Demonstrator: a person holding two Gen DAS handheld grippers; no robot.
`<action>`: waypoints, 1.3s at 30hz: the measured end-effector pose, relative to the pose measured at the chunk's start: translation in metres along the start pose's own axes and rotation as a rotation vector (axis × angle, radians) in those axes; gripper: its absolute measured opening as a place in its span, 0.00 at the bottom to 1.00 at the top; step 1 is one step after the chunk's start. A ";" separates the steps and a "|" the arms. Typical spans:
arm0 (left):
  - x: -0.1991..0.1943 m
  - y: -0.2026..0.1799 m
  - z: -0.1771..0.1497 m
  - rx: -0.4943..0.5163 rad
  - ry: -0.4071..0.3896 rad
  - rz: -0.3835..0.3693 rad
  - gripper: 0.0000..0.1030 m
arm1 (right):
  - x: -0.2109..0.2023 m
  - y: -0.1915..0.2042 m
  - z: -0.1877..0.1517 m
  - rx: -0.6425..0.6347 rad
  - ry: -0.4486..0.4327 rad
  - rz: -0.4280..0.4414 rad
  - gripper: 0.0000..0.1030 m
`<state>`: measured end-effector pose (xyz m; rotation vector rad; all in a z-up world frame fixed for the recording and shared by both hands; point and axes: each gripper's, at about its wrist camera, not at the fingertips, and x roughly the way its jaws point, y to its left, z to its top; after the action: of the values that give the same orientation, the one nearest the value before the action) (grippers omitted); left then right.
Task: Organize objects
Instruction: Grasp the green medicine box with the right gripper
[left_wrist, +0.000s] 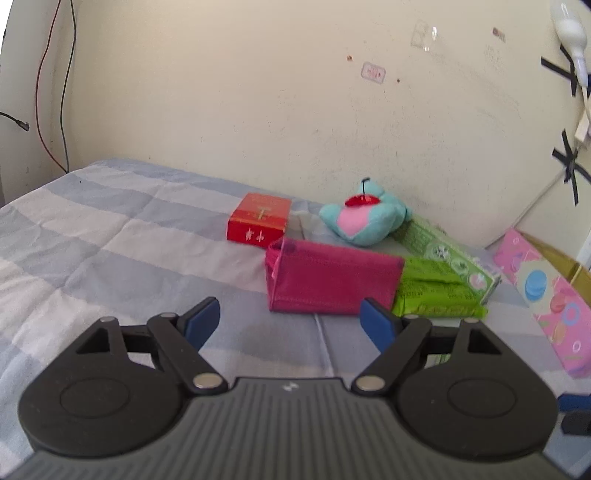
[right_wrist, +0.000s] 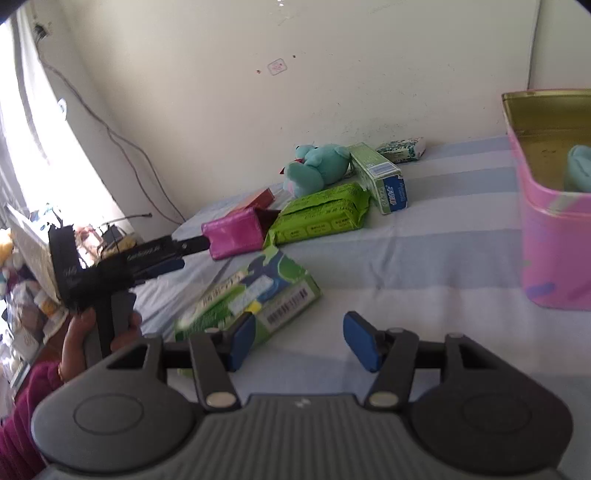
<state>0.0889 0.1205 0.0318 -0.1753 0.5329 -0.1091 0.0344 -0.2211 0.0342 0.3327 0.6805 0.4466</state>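
Note:
A magenta pouch (left_wrist: 332, 282) lies on the striped bedsheet (left_wrist: 110, 236) just ahead of my open, empty left gripper (left_wrist: 290, 323). Behind it are a red box (left_wrist: 258, 218), a teal plush toy (left_wrist: 364, 214), a green wipes pack (left_wrist: 436, 291) and a long green carton (left_wrist: 454, 251). In the right wrist view my right gripper (right_wrist: 299, 341) is open and empty, with a green-and-blue box (right_wrist: 251, 295) beside its left finger. The left gripper (right_wrist: 177, 253) shows there close to the pouch (right_wrist: 234, 232). A pink tin (right_wrist: 554, 206) stands at the right with a teal item inside.
The wall runs close behind the objects. The pink tin's side (left_wrist: 554, 306) is at the right of the left wrist view. A small patterned tissue pack (right_wrist: 402, 147) lies by the wall. Cables hang at the left corner (left_wrist: 55, 110). A cluttered area lies beyond the bed's left edge (right_wrist: 26, 277).

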 end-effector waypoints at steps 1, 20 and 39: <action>-0.007 0.000 -0.002 -0.003 -0.003 0.006 0.82 | -0.002 0.004 -0.001 -0.031 -0.007 -0.020 0.54; -0.074 -0.045 -0.065 -0.182 0.162 -0.197 0.82 | 0.078 -0.007 0.049 -0.036 0.057 0.004 0.54; -0.092 0.008 -0.044 -0.194 0.113 -0.191 0.85 | 0.002 0.036 -0.003 -0.212 0.088 0.134 0.67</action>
<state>-0.0117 0.1361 0.0381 -0.4109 0.6388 -0.2550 0.0230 -0.1893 0.0463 0.1586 0.6917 0.6586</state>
